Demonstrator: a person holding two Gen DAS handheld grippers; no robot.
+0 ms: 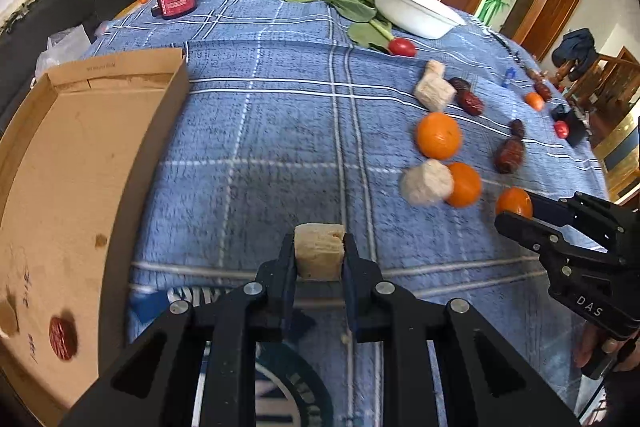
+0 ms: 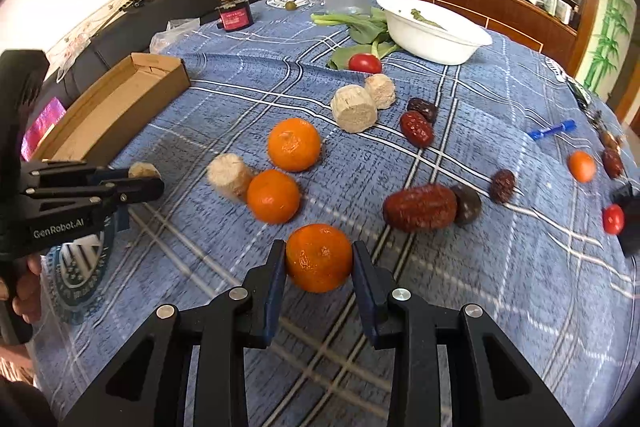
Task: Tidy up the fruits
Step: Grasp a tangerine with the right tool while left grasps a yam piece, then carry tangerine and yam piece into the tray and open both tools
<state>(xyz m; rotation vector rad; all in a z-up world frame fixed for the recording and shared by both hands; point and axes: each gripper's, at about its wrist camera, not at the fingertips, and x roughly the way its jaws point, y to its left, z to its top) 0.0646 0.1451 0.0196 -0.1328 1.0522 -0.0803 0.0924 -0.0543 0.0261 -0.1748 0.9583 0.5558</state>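
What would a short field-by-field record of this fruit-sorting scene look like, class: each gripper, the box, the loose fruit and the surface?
left gripper: shut on a beige chunk
right gripper: closed around a mandarin
cardboard box: open, holds one red date
loose on cloth: two mandarins, large red date, cherry tomato
white bowl: beyond the fruit
surface: blue plaid cloth
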